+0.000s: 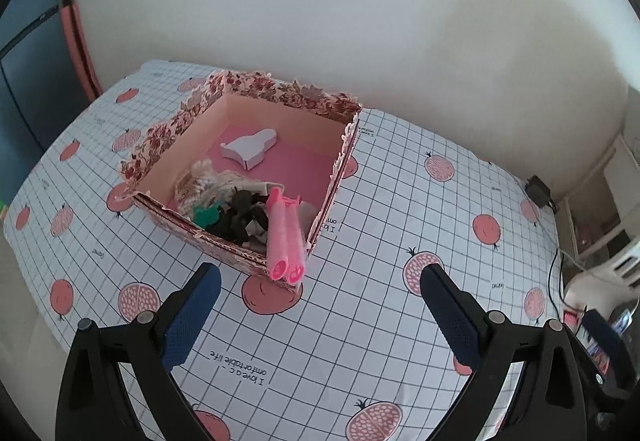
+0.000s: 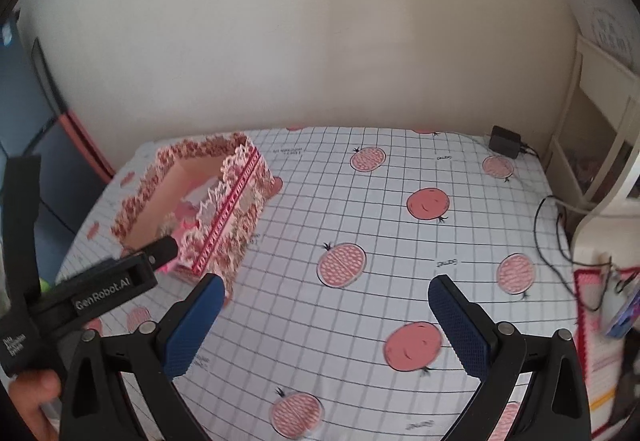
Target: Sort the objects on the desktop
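Observation:
A floral cardboard box [image 1: 180, 117] stands on the pomegranate-print tablecloth [image 1: 360, 321]. Inside lie a white bottle-shaped piece [image 1: 250, 147], a beige knit bundle [image 1: 204, 181], a green piece [image 1: 208, 215], a dark crumpled item [image 1: 240, 215] and two pink tubes [image 1: 286, 237] leaning over the near rim. My left gripper [image 1: 320, 281] is open and empty, just in front of the box. The box also shows in the right wrist view [image 2: 232, 217] at left, with the left gripper's body [image 2: 100, 289] beside it. My right gripper [image 2: 322, 291] is open and empty over bare cloth.
A black power adapter [image 2: 505, 141] with a cable [image 2: 552, 241] sits at the table's far right corner. White shelving [image 2: 600, 129] and a pink-edged mat [image 2: 592, 321] stand at right. A dark monitor [image 1: 28, 61] is at left. A wall runs behind the table.

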`<state>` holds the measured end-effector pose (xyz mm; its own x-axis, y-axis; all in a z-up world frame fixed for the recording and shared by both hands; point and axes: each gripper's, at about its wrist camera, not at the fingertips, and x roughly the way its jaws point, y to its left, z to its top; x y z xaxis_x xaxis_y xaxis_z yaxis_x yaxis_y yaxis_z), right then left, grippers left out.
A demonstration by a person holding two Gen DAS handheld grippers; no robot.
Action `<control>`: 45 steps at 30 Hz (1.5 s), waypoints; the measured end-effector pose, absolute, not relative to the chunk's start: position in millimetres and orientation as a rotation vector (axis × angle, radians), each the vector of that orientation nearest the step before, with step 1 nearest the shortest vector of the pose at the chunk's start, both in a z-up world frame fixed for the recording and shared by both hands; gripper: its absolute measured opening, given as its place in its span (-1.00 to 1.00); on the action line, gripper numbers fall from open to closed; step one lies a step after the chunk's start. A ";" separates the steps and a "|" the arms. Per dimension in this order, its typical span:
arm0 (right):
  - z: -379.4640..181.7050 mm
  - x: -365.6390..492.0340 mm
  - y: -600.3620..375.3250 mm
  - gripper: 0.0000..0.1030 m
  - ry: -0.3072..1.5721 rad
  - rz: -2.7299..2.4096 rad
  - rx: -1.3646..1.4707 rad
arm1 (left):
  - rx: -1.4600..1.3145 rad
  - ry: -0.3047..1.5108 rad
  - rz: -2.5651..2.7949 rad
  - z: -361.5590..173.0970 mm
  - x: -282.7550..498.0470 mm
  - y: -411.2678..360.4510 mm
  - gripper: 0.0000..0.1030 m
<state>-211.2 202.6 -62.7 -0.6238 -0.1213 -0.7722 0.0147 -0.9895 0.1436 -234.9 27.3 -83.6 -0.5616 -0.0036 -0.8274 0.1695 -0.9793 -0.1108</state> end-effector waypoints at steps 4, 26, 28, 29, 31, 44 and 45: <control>-62.2 -209.9 201.6 1.00 -0.163 -2.741 1.348 | 1.428 0.221 -2.673 -83.6 -229.8 26.6 0.94; -59.2 -216.6 176.6 1.00 -0.154 -2.742 1.411 | 1.461 0.255 -2.675 -85.5 -220.4 8.7 0.94; -60.2 -217.3 173.7 1.00 -0.145 -2.741 1.421 | 1.453 0.256 -2.688 -84.4 -219.1 8.4 0.94; -60.8 -217.6 172.2 1.00 -0.141 -2.741 1.424 | 1.447 0.251 -2.692 -84.1 -218.9 8.2 0.94; -61.3 -219.0 169.9 1.00 -0.148 -2.742 1.425 | 1.437 0.237 -2.694 -83.7 -218.2 8.0 0.94; -69.1 -225.0 161.0 1.00 -0.150 -2.723 1.458 | 1.432 0.253 -2.679 -85.1 -217.0 2.6 0.94; -69.3 -224.9 160.6 1.00 -0.150 -2.722 1.459 | 1.428 0.253 -2.675 -85.2 -216.8 2.2 0.94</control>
<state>-224.9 160.6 -69.3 -0.5538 -0.0892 -0.8278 -0.0022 -0.9941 0.1086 -216.8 2.2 -85.2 -0.5557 -0.0084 -0.8313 0.1642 -0.9814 -0.0998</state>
